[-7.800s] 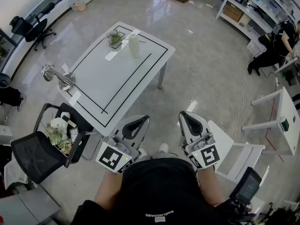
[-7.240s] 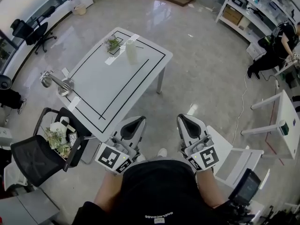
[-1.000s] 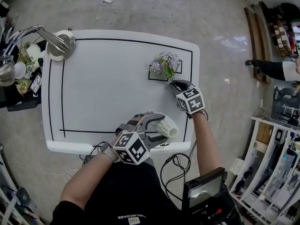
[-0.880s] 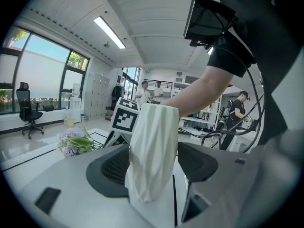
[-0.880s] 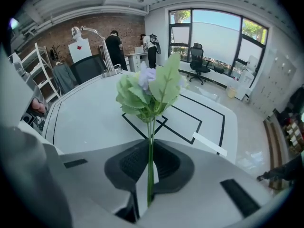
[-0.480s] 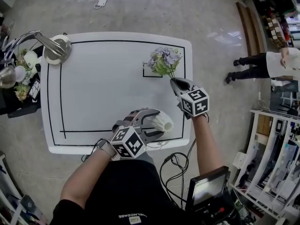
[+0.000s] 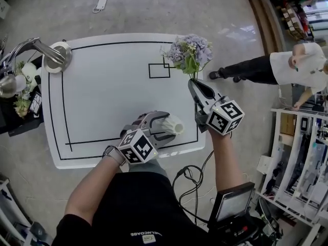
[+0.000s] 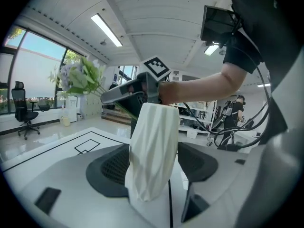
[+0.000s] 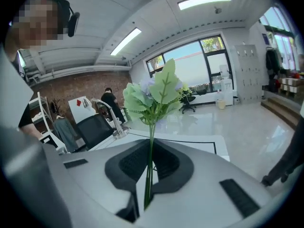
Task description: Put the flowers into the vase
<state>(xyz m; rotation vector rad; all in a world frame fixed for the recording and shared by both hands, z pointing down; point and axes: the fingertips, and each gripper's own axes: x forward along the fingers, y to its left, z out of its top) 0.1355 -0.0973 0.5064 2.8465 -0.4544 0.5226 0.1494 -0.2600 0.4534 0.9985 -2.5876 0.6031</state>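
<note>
A bunch of pale purple flowers point(image 7: 188, 50) with green leaves hangs in the air above the table's far right corner. My right gripper point(image 7: 193, 82) is shut on the flowers' thin green stems point(image 9: 150, 160), with the leafy head point(image 9: 154, 95) standing upright beyond the jaws. A white ribbed vase point(image 7: 170, 125) stands near the table's front right edge. My left gripper point(image 7: 163, 123) is shut on the vase point(image 8: 151, 151), one jaw on each side of it. In the left gripper view the right gripper and the flowers point(image 8: 80, 77) show behind the vase.
The white table point(image 7: 102, 86) has a black outline and a small black square point(image 7: 159, 70) by the flowers. A metal lamp base point(image 7: 56, 55) stands at its far left corner. A basket of other flowers point(image 7: 20, 91) sits left of the table. People point(image 7: 277, 65) stand at the right.
My right gripper has lifted the flowers off the small black square and up, clear of the table. The left gripper has stayed on the vase.
</note>
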